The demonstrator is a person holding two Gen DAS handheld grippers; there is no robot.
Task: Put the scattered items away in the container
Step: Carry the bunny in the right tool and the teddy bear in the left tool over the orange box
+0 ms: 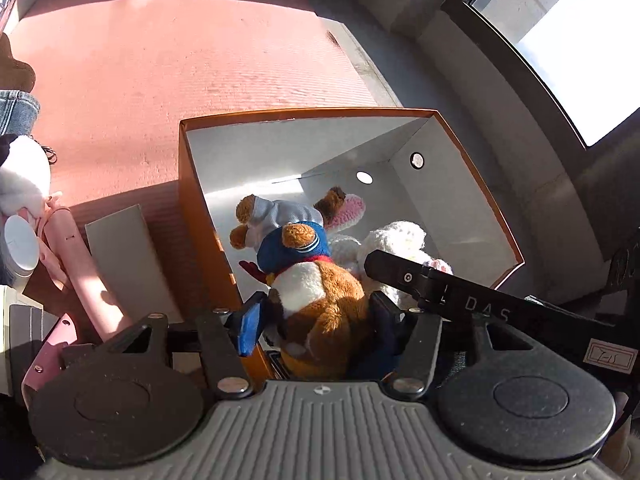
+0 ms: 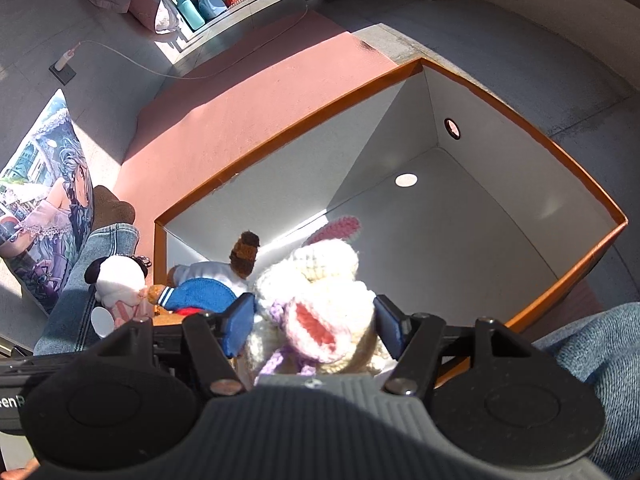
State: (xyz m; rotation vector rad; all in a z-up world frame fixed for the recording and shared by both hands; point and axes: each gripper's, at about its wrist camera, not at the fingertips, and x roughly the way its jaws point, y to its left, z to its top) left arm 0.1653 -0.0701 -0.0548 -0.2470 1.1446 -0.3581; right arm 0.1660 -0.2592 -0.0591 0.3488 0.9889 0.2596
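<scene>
Left wrist view, left to right. At the far left edge lie a white plush (image 1: 20,176), a white round disc (image 1: 20,246) and a pink tube-shaped object (image 1: 86,276), all on the pink ribbed mat (image 1: 192,64); just beside them stands a flat white box (image 1: 128,260), close against the outer wall of the orange container (image 1: 192,196). My left gripper (image 1: 316,322) reaches over the container's near rim, and its blue pads flank a brown-and-white plush bear in a blue cap and red scarf (image 1: 316,300). The left pad touches the bear's side; the right pad is mostly hidden behind it, so I cannot tell whether I am gripping. Behind that bear lies a second brown bear in a white garment (image 1: 280,214), and to its right a cream crocheted rabbit (image 1: 394,242). Across the rabbit runs a finger of my right gripper, whose arm bears the letters "D A S" (image 1: 486,308); a small label farther right is unreadable. The container's far half is bare white floor, with walls on all sides.

Right wrist view, left to right. A printed cushion (image 2: 44,196) lies on the grey floor, then a denim-clad leg (image 2: 80,280) with the white plush (image 2: 120,276) beside it. Partial lettering "enR" shows at the left edge of the gripper body. My right gripper (image 2: 316,328) holds its blue pads either side of the crocheted rabbit (image 2: 316,284), inside the container (image 2: 520,128) near its front wall; the pads press into the yarn.
</scene>
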